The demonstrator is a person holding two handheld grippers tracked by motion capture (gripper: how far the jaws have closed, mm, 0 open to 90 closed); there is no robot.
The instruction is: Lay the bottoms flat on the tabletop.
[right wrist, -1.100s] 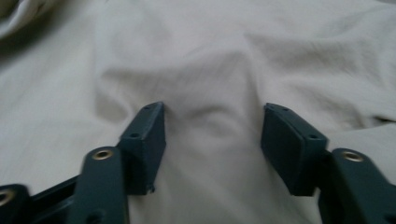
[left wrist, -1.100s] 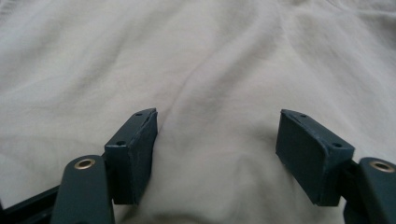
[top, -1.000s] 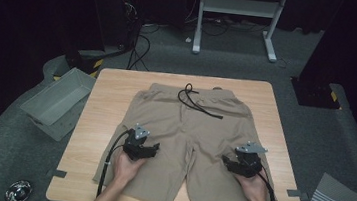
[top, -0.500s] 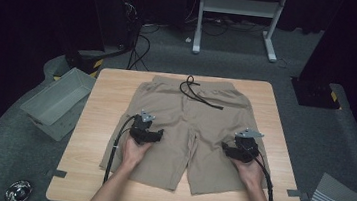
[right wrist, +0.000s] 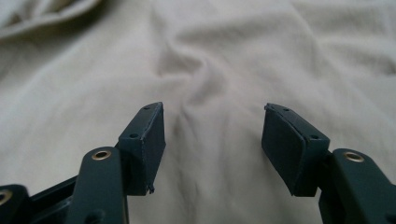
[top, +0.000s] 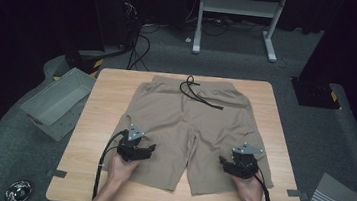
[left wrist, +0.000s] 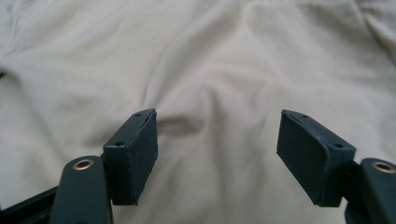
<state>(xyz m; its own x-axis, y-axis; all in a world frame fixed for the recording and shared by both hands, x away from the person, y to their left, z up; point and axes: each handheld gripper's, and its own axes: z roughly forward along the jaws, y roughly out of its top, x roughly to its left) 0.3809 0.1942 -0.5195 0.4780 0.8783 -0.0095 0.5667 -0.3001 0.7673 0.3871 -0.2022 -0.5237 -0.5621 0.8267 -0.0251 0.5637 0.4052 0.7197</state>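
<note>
Lying flat on the wooden table (top: 99, 122), a pair of khaki shorts (top: 191, 127) is spread with its waistband toward the far edge and its two legs pointing back toward the person. A black drawstring (top: 198, 93) snakes loosely from the waistband down over the front of the fabric. The cloth covers most of the middle of the tabletop, with bare wood showing along both sides and the near edge.

On the shorts' left leg sits the left gripper (top: 150, 149), held in the person's left hand (top: 121, 167); in the left gripper view (left wrist: 217, 140) its two black jaws stand wide apart over softly wrinkled fabric, with nothing pinched between the pads. On the other leg, near its outer hem, sits the right gripper (top: 224, 163) in the right hand (top: 248, 186); the right gripper view (right wrist: 212, 140) shows the same picture, jaws spread wide above a small ridge of cloth, gripping nothing. Whether the jaw tips touch the fabric cannot be told.

Beyond the table, a grey bin (top: 58, 99) rests on the carpeted floor just off the left side. A white metal stand (top: 235, 16) rises behind the far edge, and dark cables (top: 139, 46) trail across the floor near it
</note>
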